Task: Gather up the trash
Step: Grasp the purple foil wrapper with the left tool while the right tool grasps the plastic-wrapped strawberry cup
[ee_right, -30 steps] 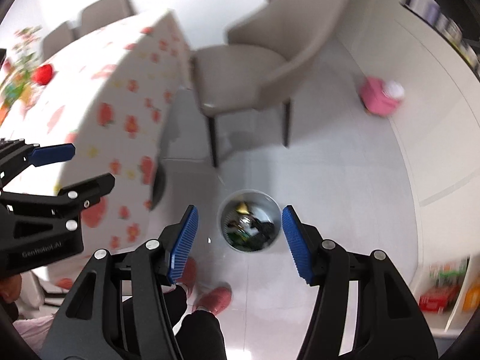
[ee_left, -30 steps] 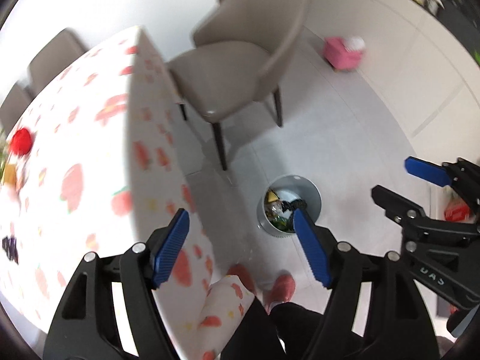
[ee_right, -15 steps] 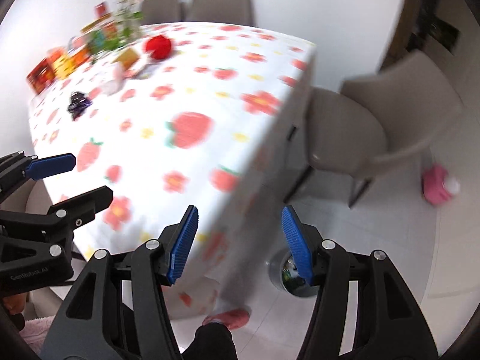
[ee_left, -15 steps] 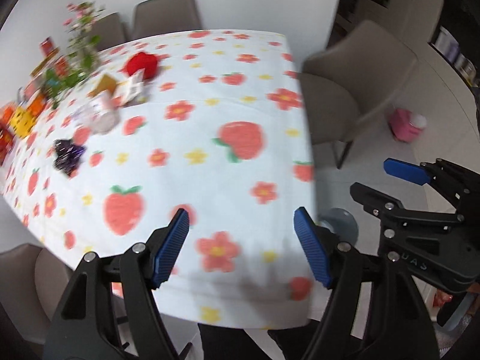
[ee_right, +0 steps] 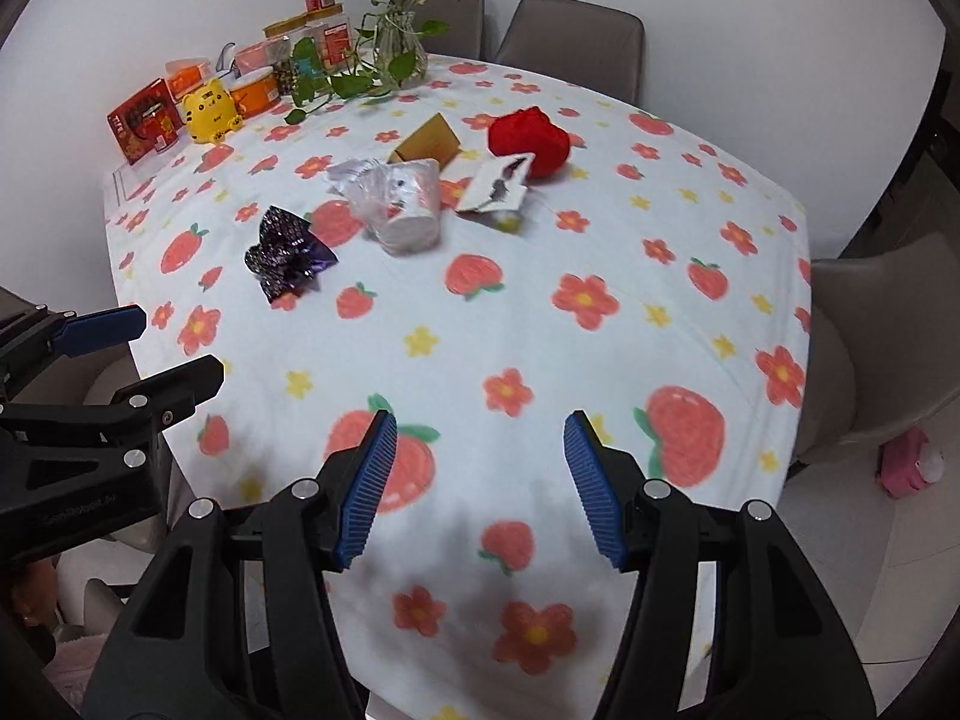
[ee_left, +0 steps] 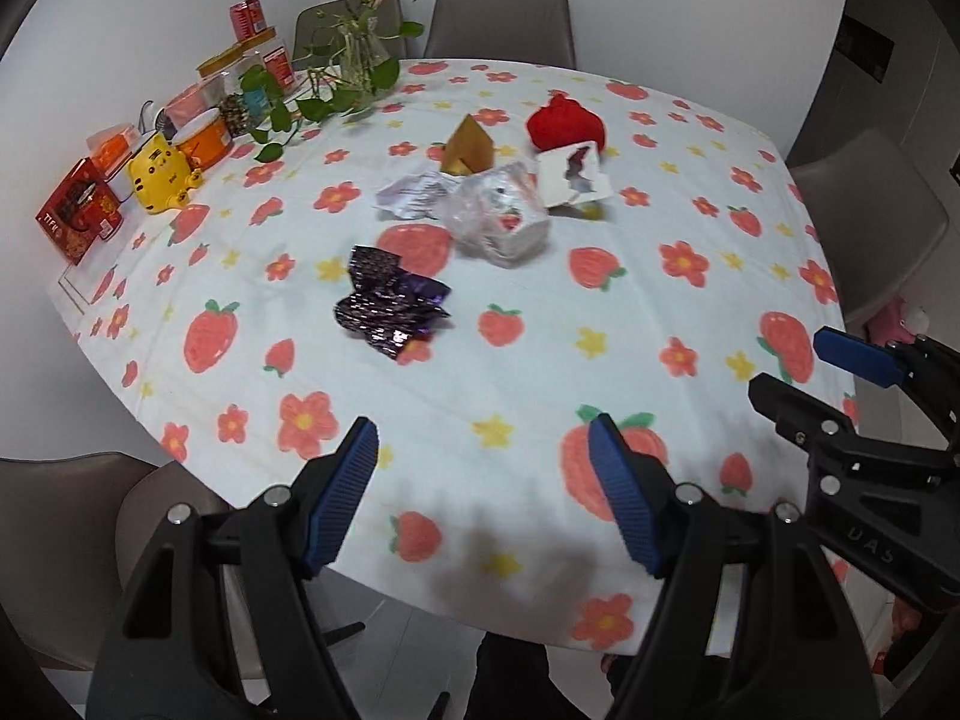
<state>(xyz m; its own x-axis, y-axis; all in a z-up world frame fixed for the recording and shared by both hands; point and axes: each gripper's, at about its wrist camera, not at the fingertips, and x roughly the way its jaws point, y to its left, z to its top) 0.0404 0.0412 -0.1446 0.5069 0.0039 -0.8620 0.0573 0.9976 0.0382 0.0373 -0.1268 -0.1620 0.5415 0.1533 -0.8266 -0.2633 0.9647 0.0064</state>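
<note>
Trash lies in the middle of the strawberry-print tablecloth (ee_left: 540,372) (ee_right: 540,324). It includes a crumpled purple wrapper (ee_left: 390,309) (ee_right: 288,255), a paper cup wrapped in clear plastic (ee_left: 498,216) (ee_right: 402,204), crumpled white paper (ee_left: 414,195), a torn white packet (ee_left: 570,177) (ee_right: 498,186), a brown cardboard piece (ee_left: 471,144) (ee_right: 429,141) and a red bag (ee_left: 567,123) (ee_right: 528,138). My left gripper (ee_left: 483,438) (ee_right: 174,342) hangs open and empty over the near table edge. Beside it on the right, my right gripper (ee_right: 480,426) (ee_left: 792,363) is open and empty too.
At the table's far left stand a glass vase with a trailing plant (ee_left: 360,60), a yellow tiger mug (ee_left: 159,174), red boxes (ee_left: 78,216) and jars. Grey chairs (ee_left: 498,18) (ee_right: 888,348) ring the table. A pink object (ee_right: 906,462) lies on the floor at right.
Both views have swung up from the floor bin and the chair to the table top. The bin has left view. Both grippers stayed open and empty.
</note>
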